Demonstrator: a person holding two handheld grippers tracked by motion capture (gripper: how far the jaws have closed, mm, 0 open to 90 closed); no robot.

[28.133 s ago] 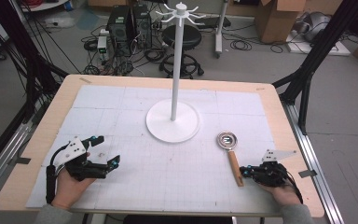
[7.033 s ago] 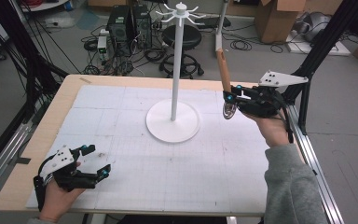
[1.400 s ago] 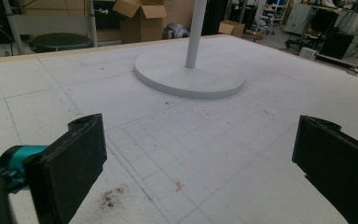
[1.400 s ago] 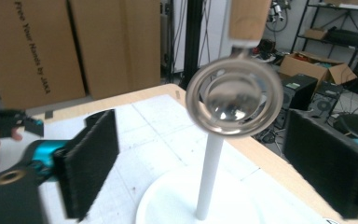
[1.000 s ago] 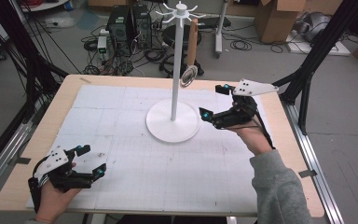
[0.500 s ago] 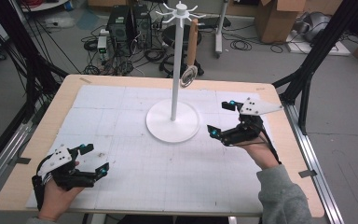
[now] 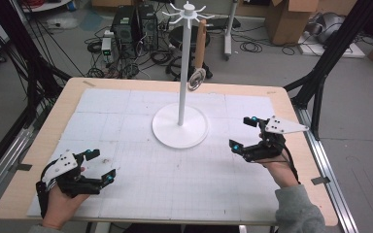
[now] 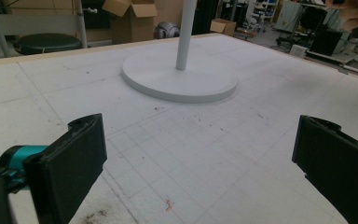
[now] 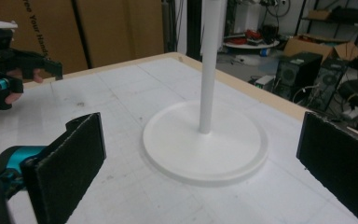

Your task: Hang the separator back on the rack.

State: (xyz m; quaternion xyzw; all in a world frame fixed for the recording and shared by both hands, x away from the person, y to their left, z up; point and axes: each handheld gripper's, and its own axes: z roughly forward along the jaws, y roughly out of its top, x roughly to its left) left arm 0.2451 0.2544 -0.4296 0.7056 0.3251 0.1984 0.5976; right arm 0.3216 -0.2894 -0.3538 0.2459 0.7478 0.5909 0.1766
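A white rack stands mid-table on a round base, its pole topped by a ring of hooks. A wooden-handled strainer hangs from one hook on the pole's right. My right gripper is open and empty, low over the table right of the base, which appears between its jaws as the base and the pole. My left gripper rests open and empty near the front left corner, facing the base.
The white gridded mat covers a wooden table. Computer towers, cables and cardboard boxes lie on the floor beyond the far edge. Black frame posts rise at both sides.
The strainer, earlier on the table and then carried up by my right gripper, now hangs on the rack. My right gripper has let go and has drawn back and down toward the front right.
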